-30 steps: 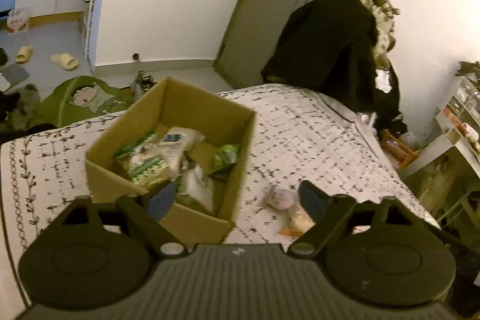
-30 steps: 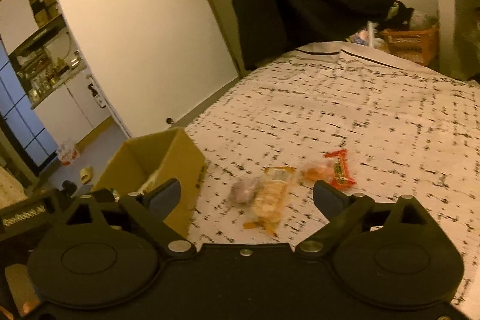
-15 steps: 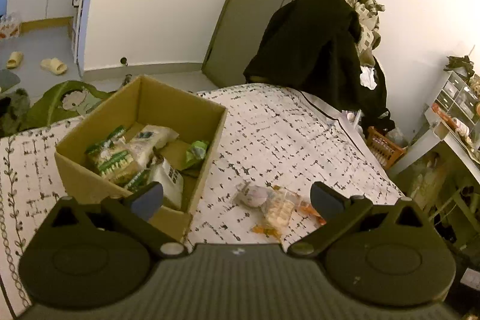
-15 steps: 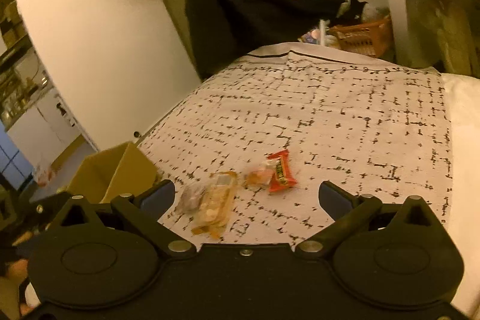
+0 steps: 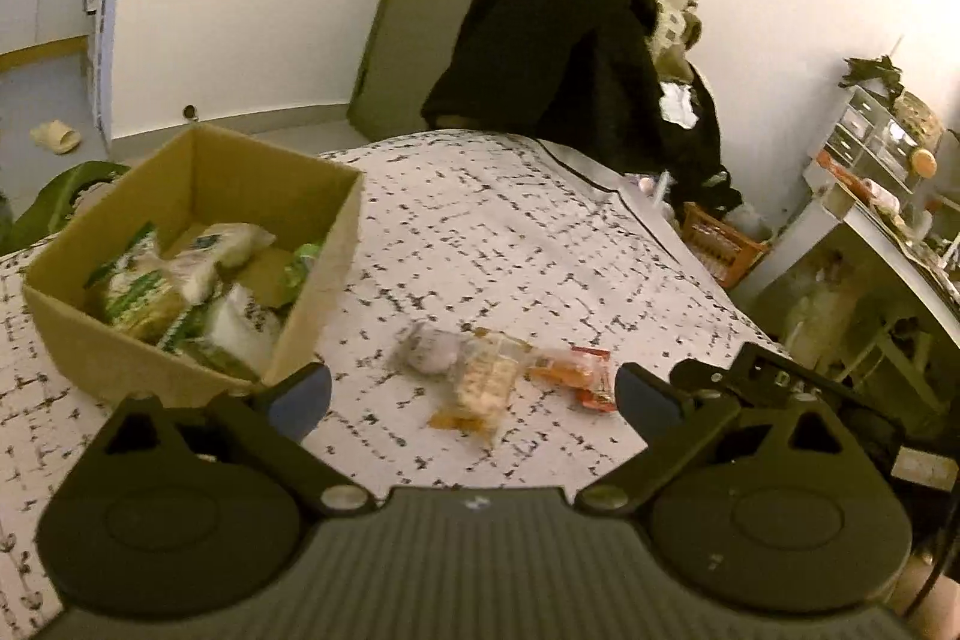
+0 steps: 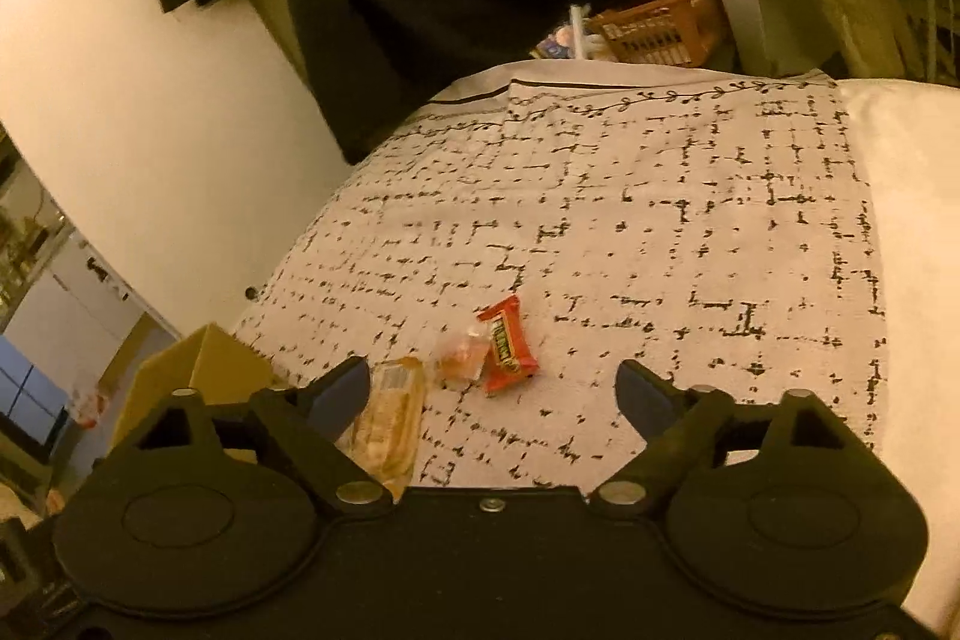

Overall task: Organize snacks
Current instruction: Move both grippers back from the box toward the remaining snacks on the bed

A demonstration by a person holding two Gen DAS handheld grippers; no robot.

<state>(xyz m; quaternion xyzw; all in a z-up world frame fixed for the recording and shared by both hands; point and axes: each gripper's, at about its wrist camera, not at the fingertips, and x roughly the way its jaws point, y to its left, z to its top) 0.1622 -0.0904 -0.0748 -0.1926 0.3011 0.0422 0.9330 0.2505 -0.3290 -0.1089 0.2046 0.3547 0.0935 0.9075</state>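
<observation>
While both grippers are hovering empty, left gripper (image 5: 474, 393) spread and closing slightly, right gripper (image 6: 489, 391) closing, snacks (image 6: 507, 346) are lying just beyond the fingers, so centring on one packet before pinching seems wise; box (image 5: 324, 256) is sitting left.

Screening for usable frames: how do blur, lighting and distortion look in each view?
Left wrist: dim yellowish light, motion blur smears the packets in the cardboard box, walls bow from fisheye. Right wrist: equally warm and dim, but the red candy wrapper stays fairly sharp; bedspread grid curves.
</observation>
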